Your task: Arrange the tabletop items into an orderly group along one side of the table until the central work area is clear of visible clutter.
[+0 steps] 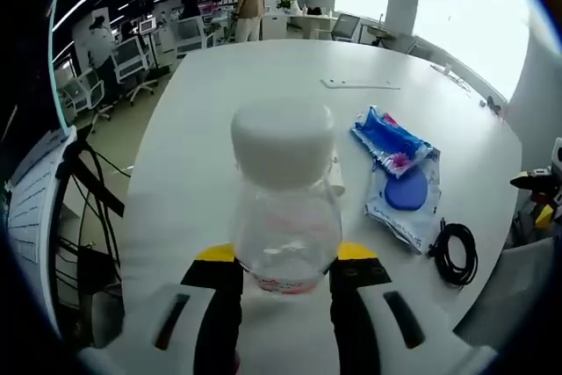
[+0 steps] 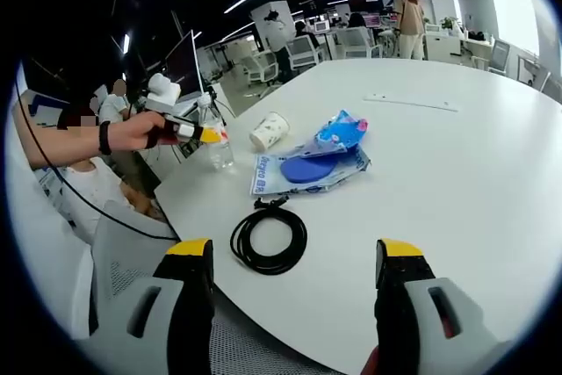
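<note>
My left tool [image 1: 285,283] is clenched around a clear bottle [image 1: 285,217] with a white cap, at the near left edge of the white worktop [image 1: 263,103]. My right tool [image 2: 294,274] is released, jaws wide apart, over the coiled black cable [image 2: 269,239]. Beyond the cable lie blue packets [image 2: 312,164] and a tipped paper cup [image 2: 269,131].
</note>
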Demonstrator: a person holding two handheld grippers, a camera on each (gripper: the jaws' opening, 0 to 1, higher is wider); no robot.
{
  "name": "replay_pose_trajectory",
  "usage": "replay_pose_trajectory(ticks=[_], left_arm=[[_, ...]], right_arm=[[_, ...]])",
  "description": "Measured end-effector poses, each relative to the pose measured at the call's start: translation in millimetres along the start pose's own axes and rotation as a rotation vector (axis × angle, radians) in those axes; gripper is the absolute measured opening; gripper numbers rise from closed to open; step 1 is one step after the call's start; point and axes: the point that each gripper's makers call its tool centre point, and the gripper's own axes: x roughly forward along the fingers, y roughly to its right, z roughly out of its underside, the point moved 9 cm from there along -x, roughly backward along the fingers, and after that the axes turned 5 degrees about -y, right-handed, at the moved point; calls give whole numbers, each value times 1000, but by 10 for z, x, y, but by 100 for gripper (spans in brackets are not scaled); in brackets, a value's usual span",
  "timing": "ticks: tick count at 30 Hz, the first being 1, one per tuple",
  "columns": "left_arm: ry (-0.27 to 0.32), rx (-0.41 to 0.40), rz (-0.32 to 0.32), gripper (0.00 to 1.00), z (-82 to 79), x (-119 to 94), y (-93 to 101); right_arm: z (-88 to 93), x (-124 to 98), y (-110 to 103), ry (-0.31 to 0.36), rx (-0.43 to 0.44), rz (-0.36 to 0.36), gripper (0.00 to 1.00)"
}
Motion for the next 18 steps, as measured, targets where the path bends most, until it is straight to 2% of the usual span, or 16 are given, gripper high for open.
replay_pose_trajectory(ticks=[18], left_arm=[[-20,28,-18,38,148,-67,31]], right_arm=[[-7,-1,-24,5,-7,-8,75]])
